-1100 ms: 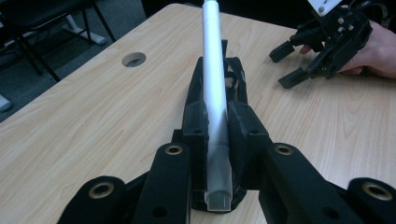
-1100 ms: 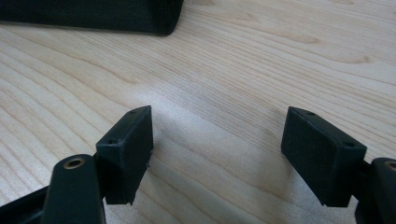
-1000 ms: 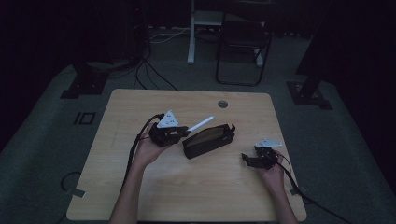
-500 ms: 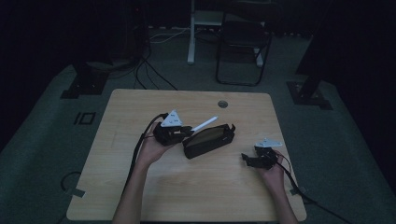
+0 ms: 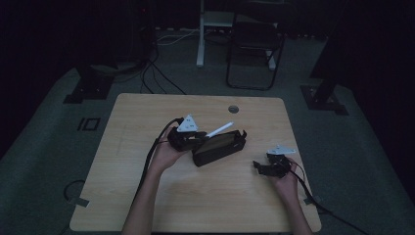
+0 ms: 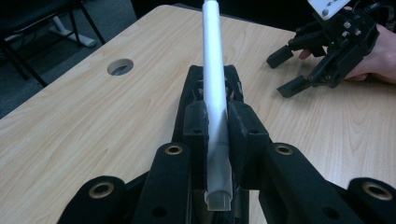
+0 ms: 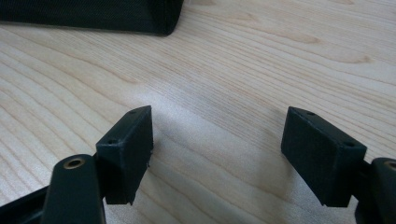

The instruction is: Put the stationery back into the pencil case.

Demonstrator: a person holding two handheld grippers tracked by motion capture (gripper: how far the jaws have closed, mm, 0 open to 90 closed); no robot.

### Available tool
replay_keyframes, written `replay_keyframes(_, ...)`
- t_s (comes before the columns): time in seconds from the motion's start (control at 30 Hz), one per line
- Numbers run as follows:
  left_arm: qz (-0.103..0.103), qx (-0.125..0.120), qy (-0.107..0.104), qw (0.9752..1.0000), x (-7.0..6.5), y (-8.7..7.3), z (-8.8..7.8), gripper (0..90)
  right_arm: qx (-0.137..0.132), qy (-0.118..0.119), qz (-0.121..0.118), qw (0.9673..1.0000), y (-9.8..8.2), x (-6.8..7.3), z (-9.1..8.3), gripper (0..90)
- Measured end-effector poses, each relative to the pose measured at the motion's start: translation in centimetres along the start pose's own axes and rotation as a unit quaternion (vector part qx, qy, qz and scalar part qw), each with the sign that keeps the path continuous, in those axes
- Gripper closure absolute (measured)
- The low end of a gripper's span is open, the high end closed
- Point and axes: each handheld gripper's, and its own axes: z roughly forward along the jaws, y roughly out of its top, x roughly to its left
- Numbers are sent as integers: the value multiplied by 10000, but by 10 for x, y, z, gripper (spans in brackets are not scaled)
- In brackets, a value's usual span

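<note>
In the high view my left gripper [image 5: 201,139] is shut on a white pen [image 5: 219,129] that slants up and to the right over a black pouch [image 5: 220,148] at the table's middle. The left gripper view shows the pen [image 6: 215,79] clamped between my left gripper's [image 6: 217,122] pads, its far end pointing past the pouch's end [image 6: 188,88]. My right gripper [image 5: 259,168] sits to the right of the pouch, apart from it. It is open, with bare wood between its jaws [image 7: 217,154]. A corner of the pouch [image 7: 93,14] lies ahead of it.
The wooden table [image 5: 147,122] has a round cable hole [image 5: 233,108] near its far edge. A chair [image 5: 254,44] and stand bases sit on the floor beyond. Cables trail from both grippers off the table's near side.
My left gripper has shifted slightly right toward the pouch with the pen still clamped. The right gripper has hardly moved.
</note>
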Motion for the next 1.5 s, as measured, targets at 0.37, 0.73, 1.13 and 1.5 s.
replay_keyframes(0.37,-34,70,-30,10000,1,-3,13,787,-2,0,-5,10000,0,0,0,249)
replay_keyframes(0.73,-88,241,-95,9996,2,-8,30,787,1,0,1,10000,0,0,0,249)
replay_keyframes(1.13,-152,407,-154,9989,3,-10,45,786,2,2,-6,10000,0,0,0,249)
replay_keyframes(1.5,-81,514,-175,9985,0,-10,53,752,1,-1,-9,10000,0,0,0,249)
